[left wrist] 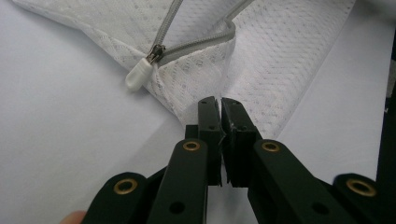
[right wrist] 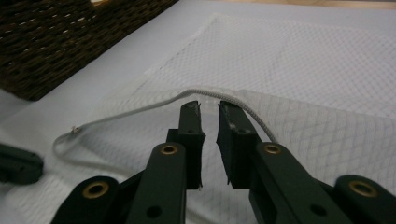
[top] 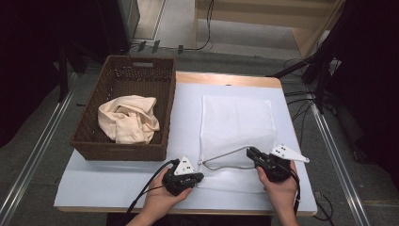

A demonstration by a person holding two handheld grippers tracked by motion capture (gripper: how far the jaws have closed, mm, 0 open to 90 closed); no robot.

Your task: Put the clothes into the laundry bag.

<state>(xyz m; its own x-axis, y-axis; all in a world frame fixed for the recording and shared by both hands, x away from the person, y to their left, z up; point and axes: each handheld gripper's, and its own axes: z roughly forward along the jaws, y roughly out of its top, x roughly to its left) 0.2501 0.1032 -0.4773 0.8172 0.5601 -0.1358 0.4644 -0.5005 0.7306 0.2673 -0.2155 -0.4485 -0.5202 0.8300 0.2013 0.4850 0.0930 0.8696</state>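
A white mesh bag (top: 235,122) lies flat on the white table cover, its grey zip open along the near edge. My left gripper (top: 201,177) is at the bag's near left corner, and in the left gripper view its jaws (left wrist: 219,100) are shut on a fold of mesh (left wrist: 280,60). The white zip pull (left wrist: 139,77) lies just beyond them. My right gripper (top: 250,152) holds the upper zip edge (right wrist: 140,109) raised off the table. Its tips (right wrist: 208,105) stand narrowly apart, with that edge arching across them.
A dark wicker basket (top: 120,153) stands at the table's left and holds a crumpled cream cloth (top: 127,120). Its wall (right wrist: 56,42) fills the upper left of the right gripper view. Bare table cover (top: 103,183) lies in front of the basket. Cables run on the floor to the right.
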